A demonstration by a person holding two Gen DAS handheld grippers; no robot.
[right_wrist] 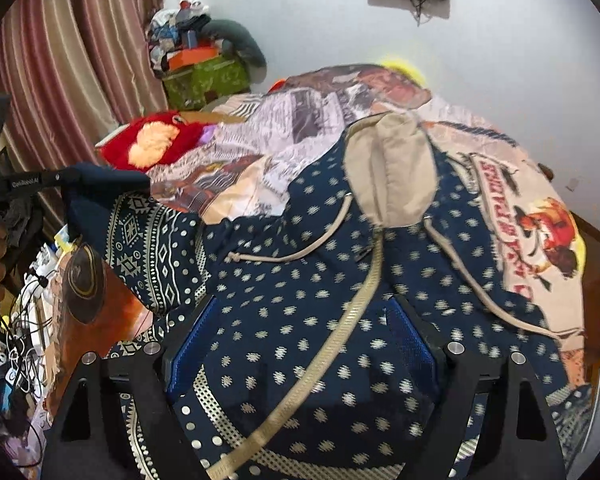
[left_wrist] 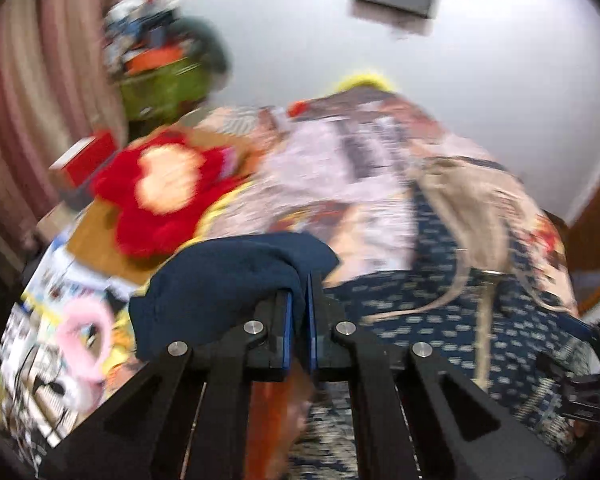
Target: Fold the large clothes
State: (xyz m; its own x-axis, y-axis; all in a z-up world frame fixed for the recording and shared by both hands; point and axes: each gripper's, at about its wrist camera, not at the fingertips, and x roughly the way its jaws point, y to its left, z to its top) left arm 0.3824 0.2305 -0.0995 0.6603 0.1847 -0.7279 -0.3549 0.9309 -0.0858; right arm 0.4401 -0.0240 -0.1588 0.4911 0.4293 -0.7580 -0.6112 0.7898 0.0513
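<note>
A navy hoodie [right_wrist: 300, 264] with pale dots, a beige hood [right_wrist: 392, 172] and beige drawstrings lies spread on the bed. My left gripper [left_wrist: 300, 300] is shut on the plain navy cuff [left_wrist: 228, 276] of its patterned sleeve [right_wrist: 148, 248] and holds it lifted off the bed. The right wrist view shows that same gripper [right_wrist: 66, 184] at the left, with the cuff bunched over its tips. My right gripper [right_wrist: 300, 340] hangs low over the hoodie's body, open wide. Dotted fabric and the zip band fill the gap between its blue pads [right_wrist: 192, 340].
The bed's printed sheet [right_wrist: 500, 200] runs to a wooden frame at the right. A red plush toy [right_wrist: 152, 144] lies at the bed's far left. Striped curtains, a green box piled with clothes [right_wrist: 204, 80] and cables on the floor crowd the left side.
</note>
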